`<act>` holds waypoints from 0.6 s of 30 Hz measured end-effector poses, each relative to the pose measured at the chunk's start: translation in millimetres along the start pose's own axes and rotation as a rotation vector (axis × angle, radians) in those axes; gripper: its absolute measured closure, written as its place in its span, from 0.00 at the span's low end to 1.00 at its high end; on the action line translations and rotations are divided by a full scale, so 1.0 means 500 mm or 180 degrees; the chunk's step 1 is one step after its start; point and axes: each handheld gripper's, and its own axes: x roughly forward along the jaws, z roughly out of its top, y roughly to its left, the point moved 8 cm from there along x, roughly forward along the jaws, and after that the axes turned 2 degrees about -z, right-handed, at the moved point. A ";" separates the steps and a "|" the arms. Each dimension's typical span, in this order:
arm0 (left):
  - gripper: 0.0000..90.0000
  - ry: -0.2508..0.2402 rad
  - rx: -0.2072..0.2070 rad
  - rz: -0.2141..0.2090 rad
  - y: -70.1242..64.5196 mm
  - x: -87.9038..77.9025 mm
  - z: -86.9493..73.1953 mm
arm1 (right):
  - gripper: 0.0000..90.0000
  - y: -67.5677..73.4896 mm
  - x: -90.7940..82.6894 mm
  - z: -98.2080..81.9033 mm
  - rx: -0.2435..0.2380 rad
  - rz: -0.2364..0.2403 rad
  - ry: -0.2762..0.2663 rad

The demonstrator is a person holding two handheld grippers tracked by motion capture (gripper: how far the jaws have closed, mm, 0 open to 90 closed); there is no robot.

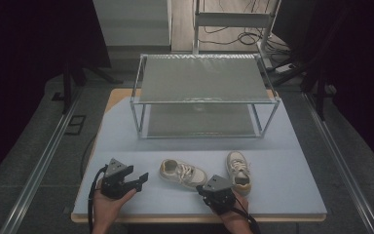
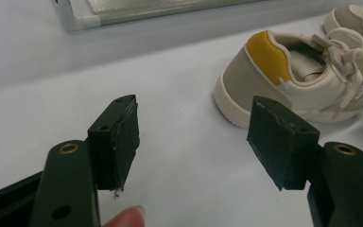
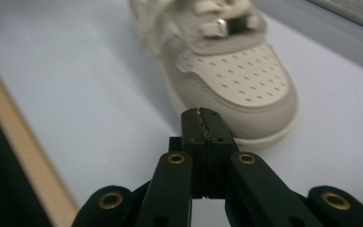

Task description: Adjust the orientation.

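Two small cream-and-grey lace-up sneakers lie on a pale blue tabletop (image 1: 292,161) in front of a two-tier metal-framed rack with frosted shelves (image 1: 202,80). The nearer-left sneaker (image 1: 182,172) lies crosswise to the rack, its yellow-lined heel (image 2: 267,56) turned toward the left gripper (image 1: 139,179); the second sneaker (image 1: 237,170) lies lengthwise, toe toward the rack. The left gripper sits off the rack's front left corner with its jaws spread wide and nothing between them. The right gripper (image 3: 202,124), seen from above (image 1: 200,189) between the two sneakers, has its jaws pressed together and empty, their tips just short of a grey perforated toe cap (image 3: 246,75).

Judged step: the left gripper's approach to the heel. A sound grasp would straddle the heel collar, one jaw inside the opening and one outside, clear of the loose laces (image 2: 347,52). The right gripper must part its jaws before any grasp.

Open tabletop lies between the sneakers and the rack; the wooden table edge (image 3: 26,142) runs just beside both grippers, on the side away from the rack.
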 end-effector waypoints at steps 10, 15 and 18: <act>0.38 0.0023 0.0010 -0.0030 -0.009 0.000 0.000 | 1.00 -0.016 0.010 0.009 0.0061 -0.0210 0.0062; 0.38 -0.0005 -0.0032 -0.0045 -0.003 -0.004 0.002 | 1.00 -0.033 0.024 0.019 0.0084 -0.0351 0.0112; 0.38 -0.0001 -0.0045 -0.0052 -0.002 -0.003 0.000 | 0.99 -0.043 0.033 0.027 0.0123 -0.0405 0.0137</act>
